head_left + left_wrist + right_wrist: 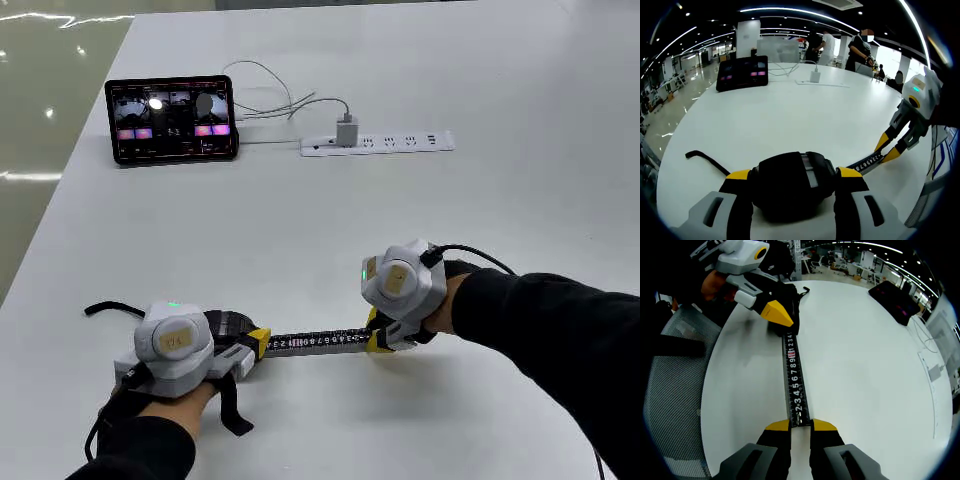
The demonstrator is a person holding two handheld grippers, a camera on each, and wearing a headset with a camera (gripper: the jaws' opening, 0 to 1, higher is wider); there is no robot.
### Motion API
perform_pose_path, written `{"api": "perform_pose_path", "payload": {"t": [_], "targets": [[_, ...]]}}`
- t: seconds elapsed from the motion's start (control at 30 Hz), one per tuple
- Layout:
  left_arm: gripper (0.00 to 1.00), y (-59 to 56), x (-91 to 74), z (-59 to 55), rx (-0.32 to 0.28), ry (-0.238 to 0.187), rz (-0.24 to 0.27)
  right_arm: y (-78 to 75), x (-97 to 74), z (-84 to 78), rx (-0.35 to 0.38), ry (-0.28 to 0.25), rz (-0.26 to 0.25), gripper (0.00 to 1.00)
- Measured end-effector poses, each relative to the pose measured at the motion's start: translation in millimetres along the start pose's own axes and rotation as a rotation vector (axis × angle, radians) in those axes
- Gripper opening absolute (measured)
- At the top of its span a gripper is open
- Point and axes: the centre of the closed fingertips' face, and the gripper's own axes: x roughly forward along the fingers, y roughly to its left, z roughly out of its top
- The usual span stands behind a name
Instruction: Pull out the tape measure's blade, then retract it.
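With the left claw (794,173) clamped around the tape measure (785,200) on the worktop (300,230) and the right claw (801,426) pinching the tip of the part-drawn blade (794,385), draw straight and level away, steadily, without twisting or letting the tip slip.

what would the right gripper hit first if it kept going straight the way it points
Following the blade it pinches, the right gripper would probably first meet the tape measure case, clamped in the left gripper.
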Motion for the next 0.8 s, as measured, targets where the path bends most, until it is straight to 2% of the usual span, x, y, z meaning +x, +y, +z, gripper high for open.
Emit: {"api": "perform_pose_path", "payload": {"t": [0.8], "targets": [[0.61,0.2,-0.6,-0.5,-0.012,0.003,-0.007,0.0,3.8,7.1,0.012,-0.005,-0.003,0.09]]}}
